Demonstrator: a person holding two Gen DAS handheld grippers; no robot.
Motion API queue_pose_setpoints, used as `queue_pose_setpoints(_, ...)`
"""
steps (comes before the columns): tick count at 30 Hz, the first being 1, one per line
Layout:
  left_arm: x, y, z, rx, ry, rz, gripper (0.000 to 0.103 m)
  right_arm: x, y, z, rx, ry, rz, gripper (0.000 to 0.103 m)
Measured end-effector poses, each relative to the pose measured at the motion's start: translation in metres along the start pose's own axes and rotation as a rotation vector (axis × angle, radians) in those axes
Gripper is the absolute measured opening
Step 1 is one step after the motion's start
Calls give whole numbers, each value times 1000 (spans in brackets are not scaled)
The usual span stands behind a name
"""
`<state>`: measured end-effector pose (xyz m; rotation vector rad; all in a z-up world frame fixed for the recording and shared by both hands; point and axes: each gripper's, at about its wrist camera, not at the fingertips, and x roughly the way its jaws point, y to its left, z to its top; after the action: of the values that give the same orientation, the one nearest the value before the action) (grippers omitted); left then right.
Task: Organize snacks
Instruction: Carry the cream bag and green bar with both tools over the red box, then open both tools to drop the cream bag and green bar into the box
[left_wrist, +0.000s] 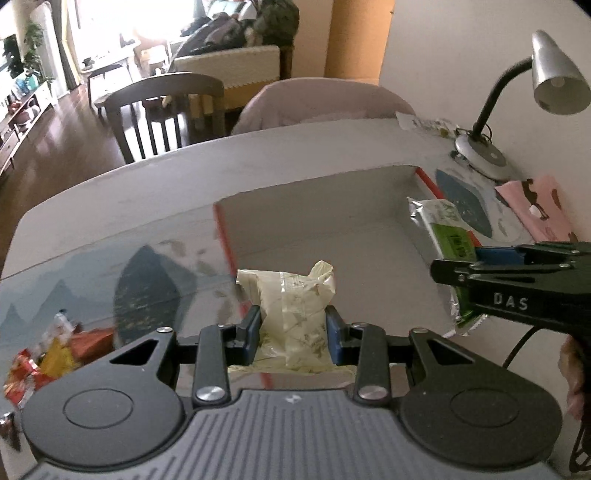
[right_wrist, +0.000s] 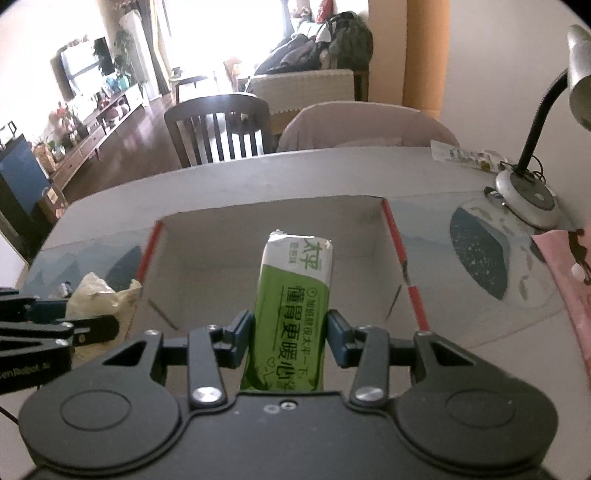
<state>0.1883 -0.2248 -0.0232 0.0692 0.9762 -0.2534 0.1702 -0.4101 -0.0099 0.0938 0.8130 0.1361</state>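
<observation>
My left gripper (left_wrist: 293, 334) is shut on a pale cream snack packet (left_wrist: 291, 306), held just over the near left edge of an open grey box (left_wrist: 332, 236) with red-trimmed sides. My right gripper (right_wrist: 290, 339) is shut on a long green-and-white cracker pack (right_wrist: 293, 295), which points into the same box (right_wrist: 221, 258) from its near side. In the left wrist view the green pack (left_wrist: 448, 236) and the right gripper (left_wrist: 456, 271) reach in from the right. In the right wrist view the cream packet (right_wrist: 98, 295) and the left gripper (right_wrist: 81, 325) show at the left.
Red and yellow snack wrappers (left_wrist: 48, 354) lie on the printed table mat at the near left. A silver desk lamp (left_wrist: 554, 77) stands at the far right by the wall, with a pink cloth (left_wrist: 535, 206) beside it and a small clear packet (left_wrist: 428, 123). Chairs stand beyond the table's far edge.
</observation>
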Motion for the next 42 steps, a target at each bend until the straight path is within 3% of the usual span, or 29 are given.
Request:
queue_pose_setpoints(7,47,-27,14,39,73,11,35,38,-22,6,-31,68,0,42)
queue_pose_setpoints(14,93,-37,17,65,183,57,35,70,-18,-4,-110,157,9,42)
queue_pose_setpoints(26,121,-49,6,87,265,109,36,90,-17,-16,-164,227,23,42)
queue_pose_setpoints(34,121,-44,8,49,265,109,36,88,-19,-20,-169,228,25,43)
queue_pose_setpoints(37,112,-39,9,32,238,88,48,80,-21,-20,-153,211,26,43)
queue_pose_setpoints(42,84,-33,9,15,163,65,49,58,-23,-13,-136,164,41,43)
